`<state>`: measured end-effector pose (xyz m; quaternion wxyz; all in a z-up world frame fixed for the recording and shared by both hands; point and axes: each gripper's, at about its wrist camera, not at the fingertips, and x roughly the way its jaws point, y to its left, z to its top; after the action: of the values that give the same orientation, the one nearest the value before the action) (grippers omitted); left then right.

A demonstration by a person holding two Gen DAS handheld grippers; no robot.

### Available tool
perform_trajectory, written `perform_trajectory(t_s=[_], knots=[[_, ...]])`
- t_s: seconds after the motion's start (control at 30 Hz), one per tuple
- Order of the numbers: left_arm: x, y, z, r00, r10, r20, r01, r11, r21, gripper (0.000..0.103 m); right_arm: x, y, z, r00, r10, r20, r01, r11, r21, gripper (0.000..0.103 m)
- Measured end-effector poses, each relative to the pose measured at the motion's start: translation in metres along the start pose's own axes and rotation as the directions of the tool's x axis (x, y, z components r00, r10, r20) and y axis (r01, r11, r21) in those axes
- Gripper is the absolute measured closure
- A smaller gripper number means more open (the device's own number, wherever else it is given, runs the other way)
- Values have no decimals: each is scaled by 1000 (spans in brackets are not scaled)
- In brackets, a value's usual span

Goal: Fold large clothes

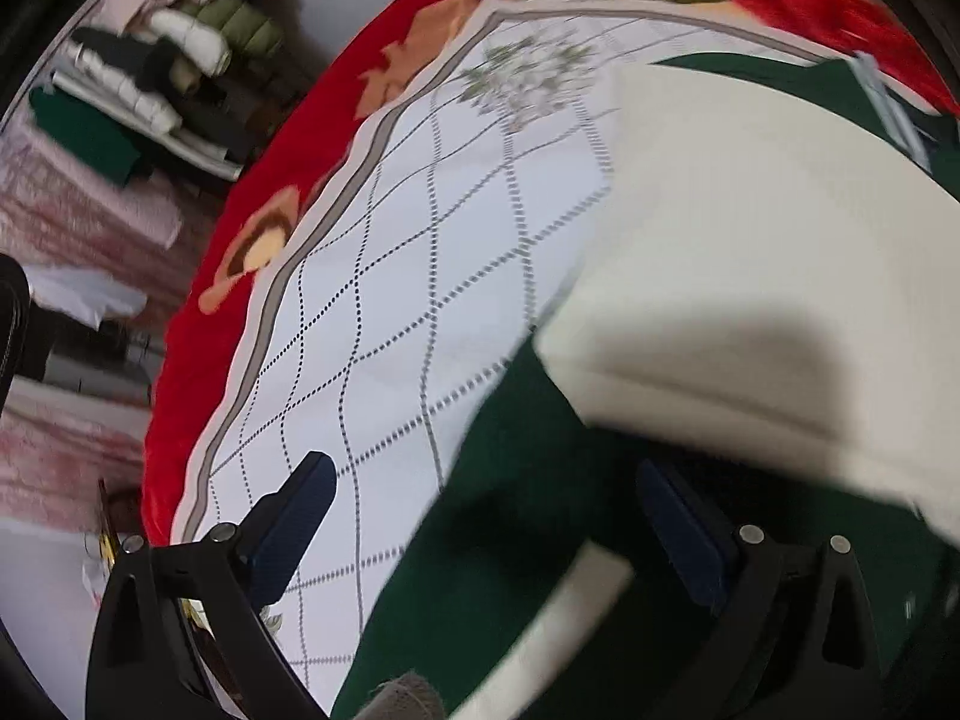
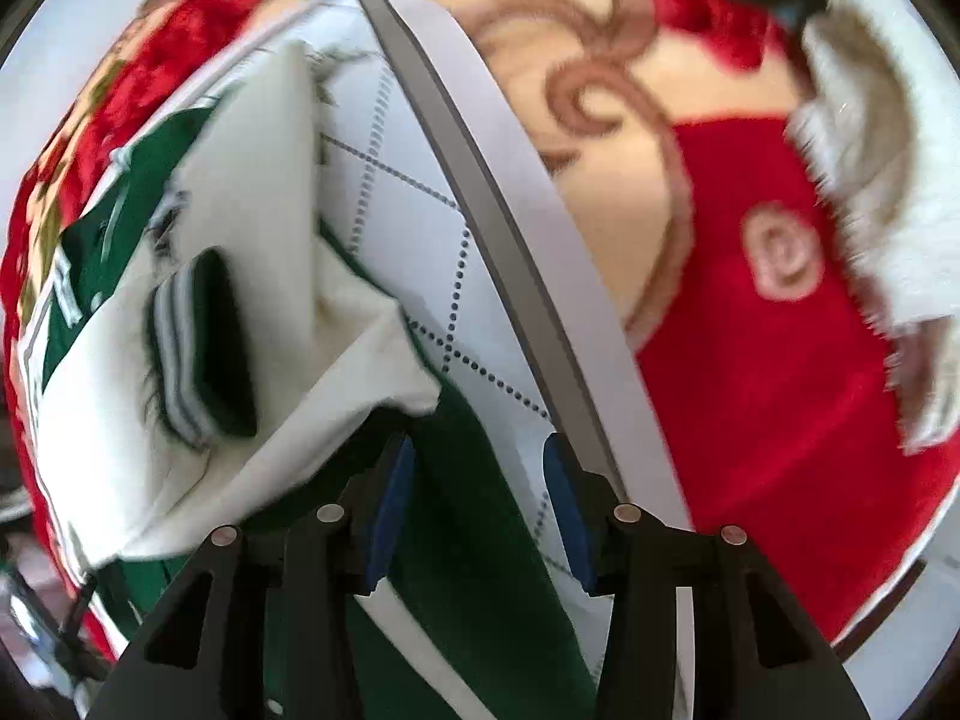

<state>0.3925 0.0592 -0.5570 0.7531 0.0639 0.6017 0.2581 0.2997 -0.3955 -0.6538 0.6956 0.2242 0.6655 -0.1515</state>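
Note:
A large green and cream garment lies on a white quilted sheet with a dotted diamond pattern. My left gripper is open, its blue pads spread over the garment's green edge. In the right wrist view the garment lies partly folded, with a striped green cuff on its cream sleeve. My right gripper is open, with a green strip of the garment between its pads; the left pad is close to the cloth, and I cannot tell whether it touches.
A red floral blanket lies under the sheet and shows around it. A pile of folded clothes sits off the bed at the far left. A fluffy white and brown item lies at the upper right.

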Motion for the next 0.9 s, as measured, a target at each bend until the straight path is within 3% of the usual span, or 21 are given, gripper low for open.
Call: perform_trajectory(t_s=[0.13,0.2,0.27,0.37,0.43,0.5,0.57,0.63,0.67,0.77,0.83,0.9], knots=[[-10,-12,-13,1000,-11,22,9,999,53,0,-22,24,-10,988,68,142,-53,993,-105,56],[2,-16,-17,1000,-9,-5,9,998,63,0,6,32,1,995,74,66,-68,993,-93,56],[19,-22,-23,999,8,-37,-6,998,67,0,41,20,10,997,3,-76,-7,998,-54,55],[30,-18,-35,994,-7,-105,13,999,50,0,27,41,17,991,-88,-100,81,994,-70,53],[17,-14,-44,996,-13,-93,19,998,58,0,4,53,10,994,-63,-88,55,994,-98,53],[-2,-11,-61,995,-30,-90,37,996,84,0,-21,73,-21,991,19,-130,-40,987,-156,53],[-18,-13,-83,994,-45,-96,57,991,118,0,-23,92,-60,971,62,-233,-110,974,-199,53],[-31,-18,-106,993,-49,-108,67,984,166,0,-15,108,-109,926,109,-361,-193,959,-206,53],[-35,-21,-119,993,-44,-114,66,978,198,0,-4,117,-137,893,125,-433,-229,953,-199,53],[-37,-28,-147,988,-23,-151,61,966,252,0,25,131,-205,837,119,-534,-246,954,-172,52],[-34,-26,-156,985,-19,-172,62,967,245,0,45,141,-230,841,80,-534,-213,958,-191,47],[-30,-24,-162,983,-14,-182,59,968,243,0,47,145,-243,876,16,-483,-156,955,-252,46]])
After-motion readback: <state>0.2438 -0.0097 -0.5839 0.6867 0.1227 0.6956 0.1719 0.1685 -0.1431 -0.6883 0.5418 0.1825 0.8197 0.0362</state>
